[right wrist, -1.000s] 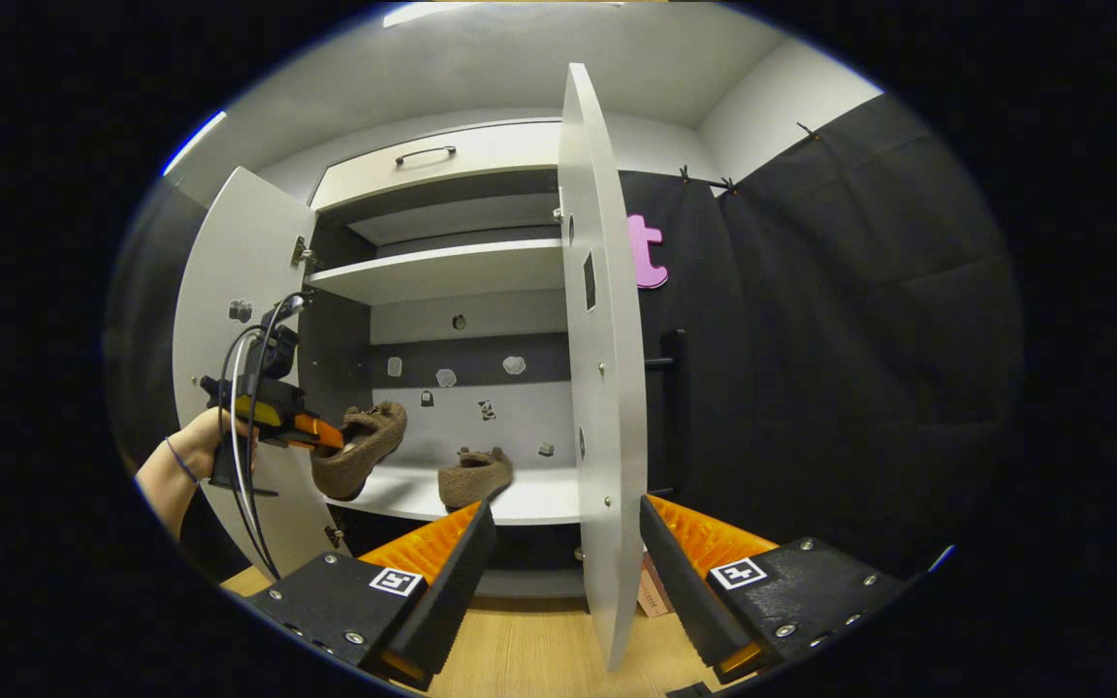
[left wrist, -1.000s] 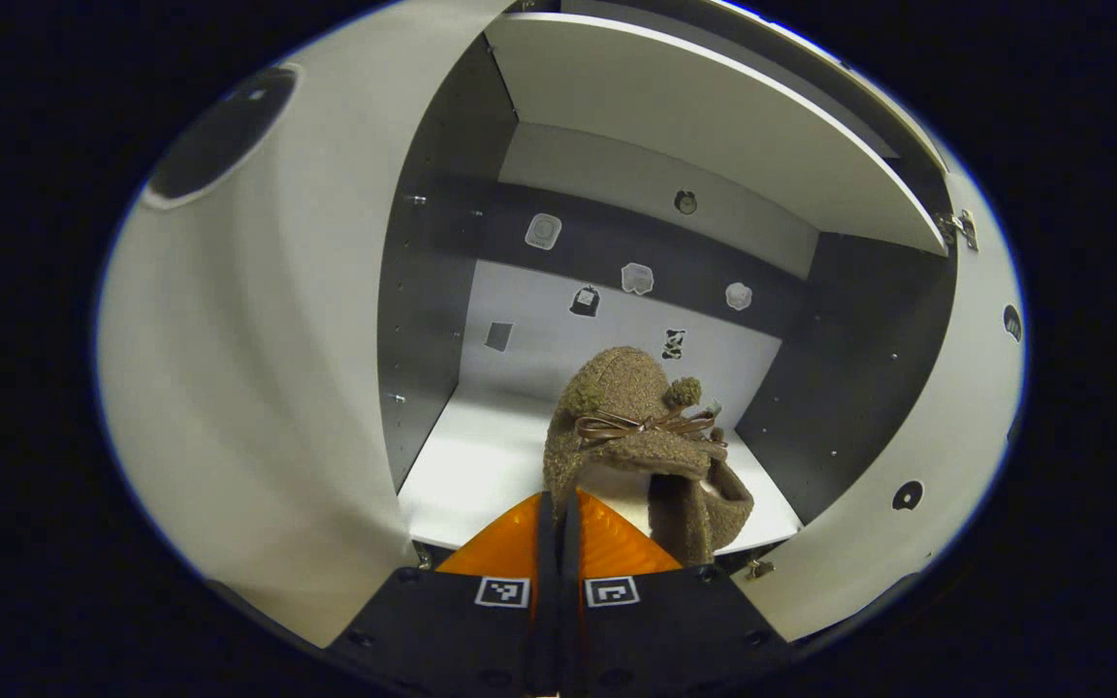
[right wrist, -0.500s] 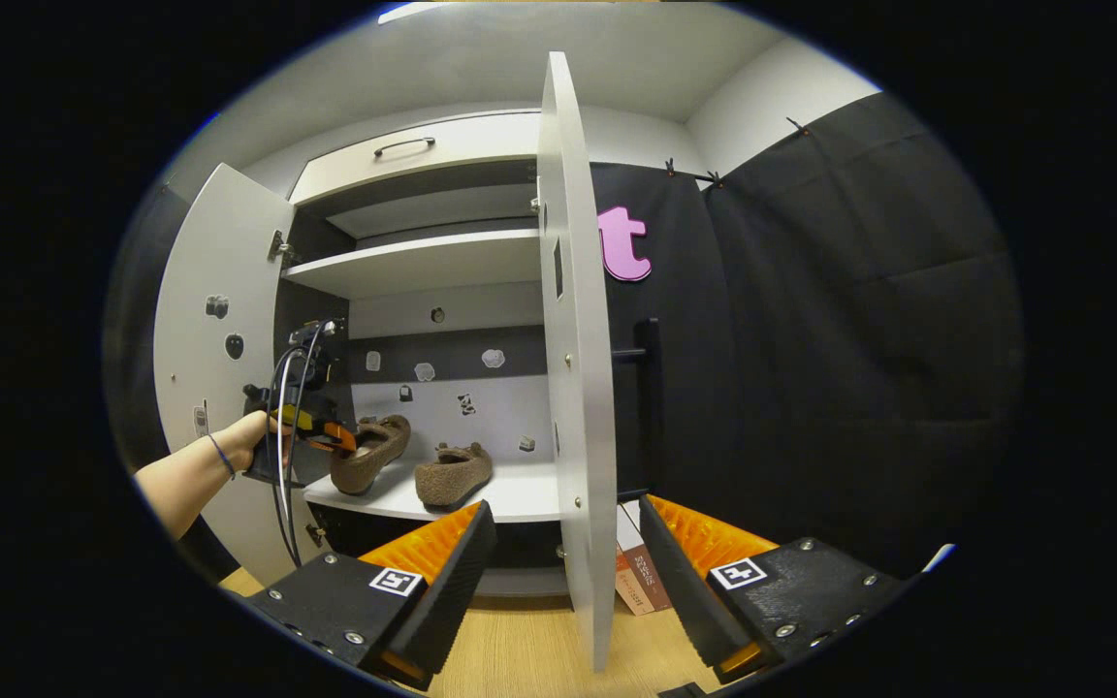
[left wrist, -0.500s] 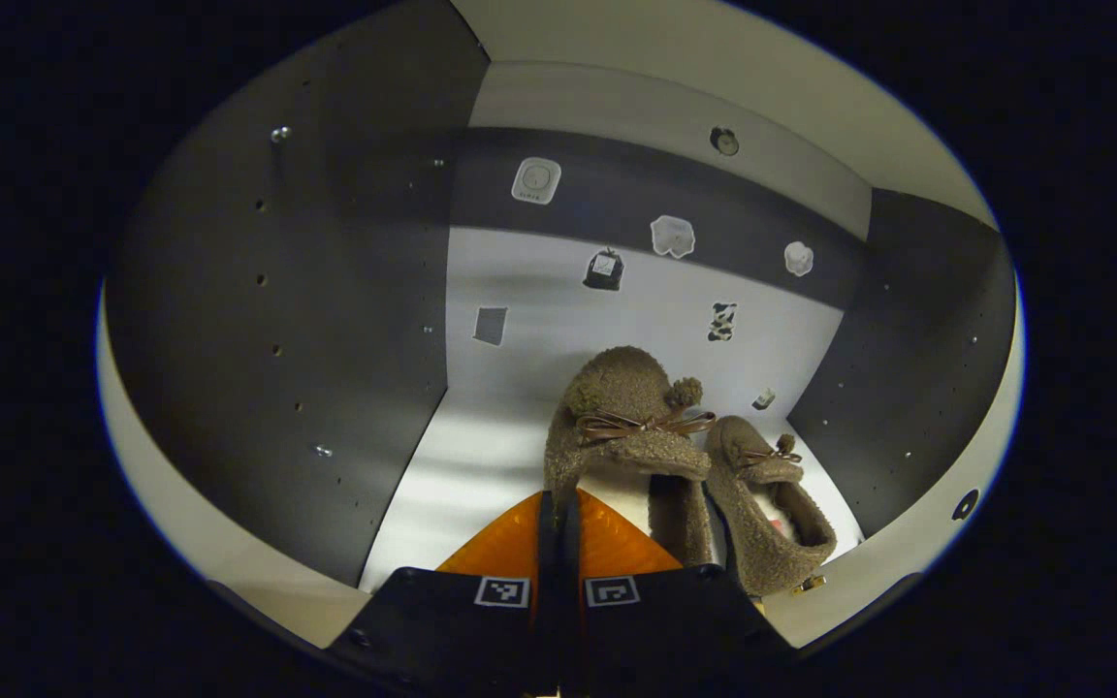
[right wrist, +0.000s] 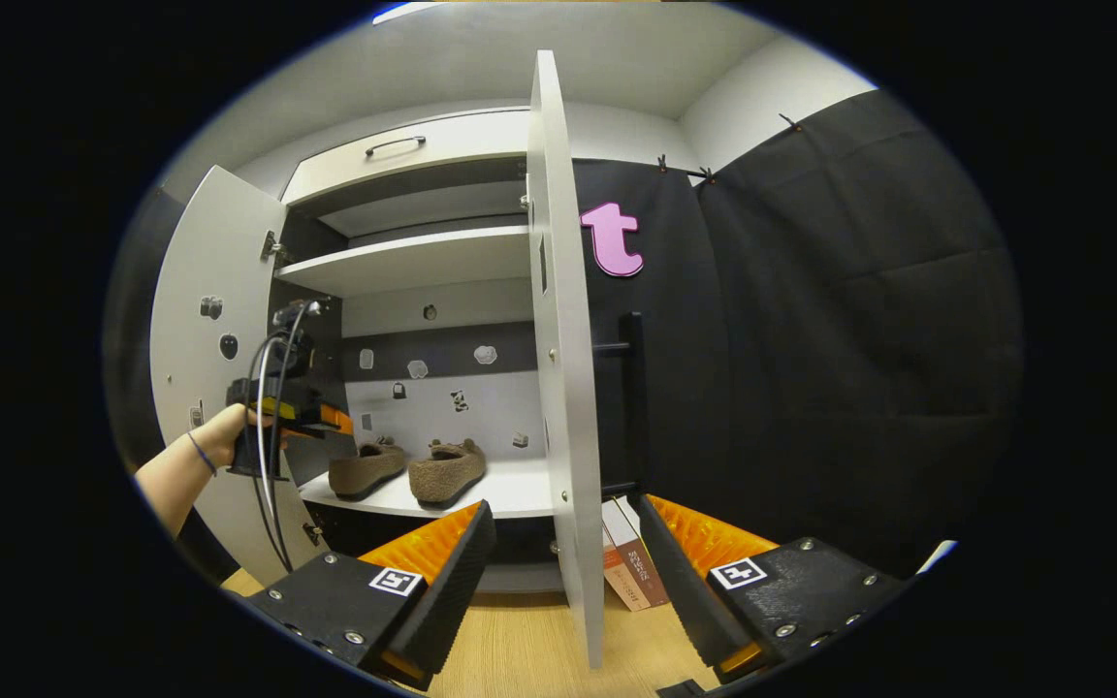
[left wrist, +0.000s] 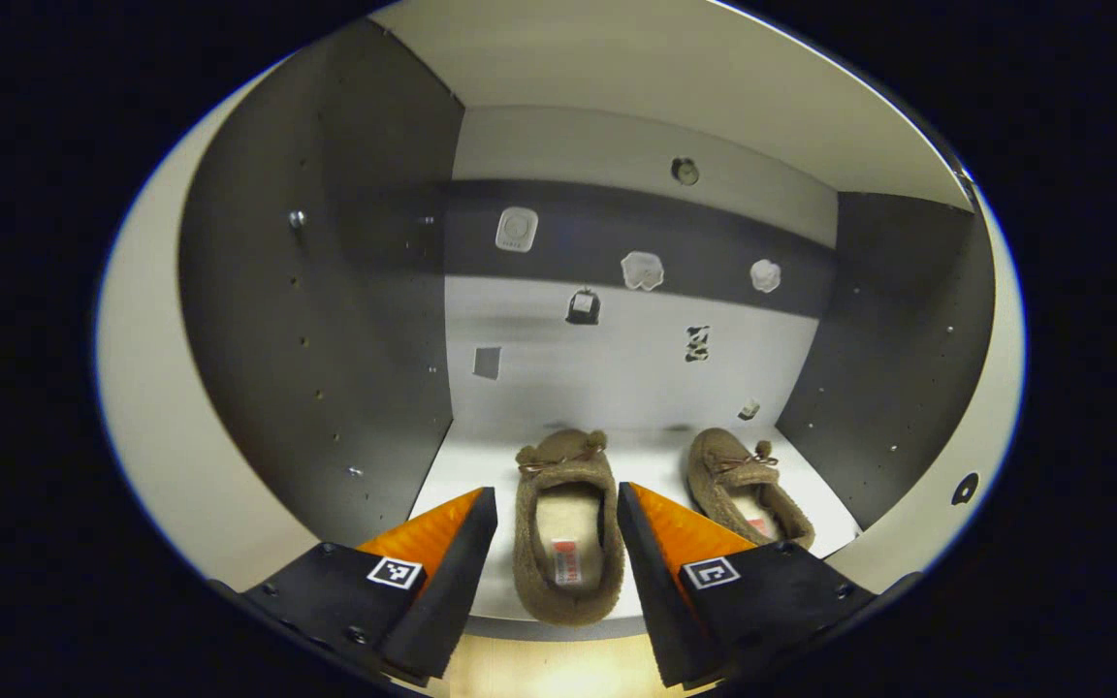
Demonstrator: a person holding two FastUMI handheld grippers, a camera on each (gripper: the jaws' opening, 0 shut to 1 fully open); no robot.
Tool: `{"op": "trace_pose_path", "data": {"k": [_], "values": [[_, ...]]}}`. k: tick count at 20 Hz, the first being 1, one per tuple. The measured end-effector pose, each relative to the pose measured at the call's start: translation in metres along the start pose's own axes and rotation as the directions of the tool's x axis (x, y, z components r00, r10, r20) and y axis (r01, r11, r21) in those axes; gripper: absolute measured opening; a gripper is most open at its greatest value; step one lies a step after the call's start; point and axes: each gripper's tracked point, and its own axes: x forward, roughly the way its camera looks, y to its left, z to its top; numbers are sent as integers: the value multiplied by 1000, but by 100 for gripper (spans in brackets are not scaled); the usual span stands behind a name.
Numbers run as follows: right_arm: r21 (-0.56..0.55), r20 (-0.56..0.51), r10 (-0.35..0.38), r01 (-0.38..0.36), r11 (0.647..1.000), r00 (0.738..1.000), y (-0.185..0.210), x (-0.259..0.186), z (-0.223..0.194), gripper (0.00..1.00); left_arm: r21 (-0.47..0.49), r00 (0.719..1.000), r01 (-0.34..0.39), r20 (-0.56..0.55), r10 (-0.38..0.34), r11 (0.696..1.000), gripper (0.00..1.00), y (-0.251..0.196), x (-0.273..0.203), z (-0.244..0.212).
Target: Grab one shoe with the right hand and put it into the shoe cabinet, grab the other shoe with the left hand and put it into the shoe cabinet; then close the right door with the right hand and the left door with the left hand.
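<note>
Two brown fuzzy slippers, the nearer one (left wrist: 566,528) and the other one (left wrist: 746,485) to its right, lie side by side on the white cabinet shelf (left wrist: 646,465). Both white flat doors, the left one (right wrist: 209,368) and the right one (right wrist: 563,388), stand open before the shelf.

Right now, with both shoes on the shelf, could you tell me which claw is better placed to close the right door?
The right claw, probably: it is open, with the right door's edge between its fingers. The left claw is open at the left shoe.
</note>
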Motion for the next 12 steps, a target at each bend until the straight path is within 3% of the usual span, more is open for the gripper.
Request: {"op": "trace_pose_path", "data": {"k": [2, 6, 7, 10, 12], "values": [[-5, 4, -5, 5, 1000, 1000, -3, -3, 1, 92, -7, 999, 11, 53, -10, 1000, 82, -5, -32, 14], [0, -2, -8, 8, 1000, 1000, -9, -9, -2, 92, 5, 986, 50, 158, -50, 999, 99, -15, -90, 32], [1, -4, -8, 8, 1000, 1000, -11, -8, -2, 92, 1, 984, 49, 169, -48, 999, 94, -15, -105, 32], [-6, -7, -24, 24, 1000, 1000, -24, -8, -8, 93, 11, 976, 46, 214, -47, 999, 99, -15, -148, 33], [1, -19, -38, 38, 999, 999, -36, -7, -13, 93, 31, 970, 18, 241, -25, 999, 97, -13, -170, 30]]}}
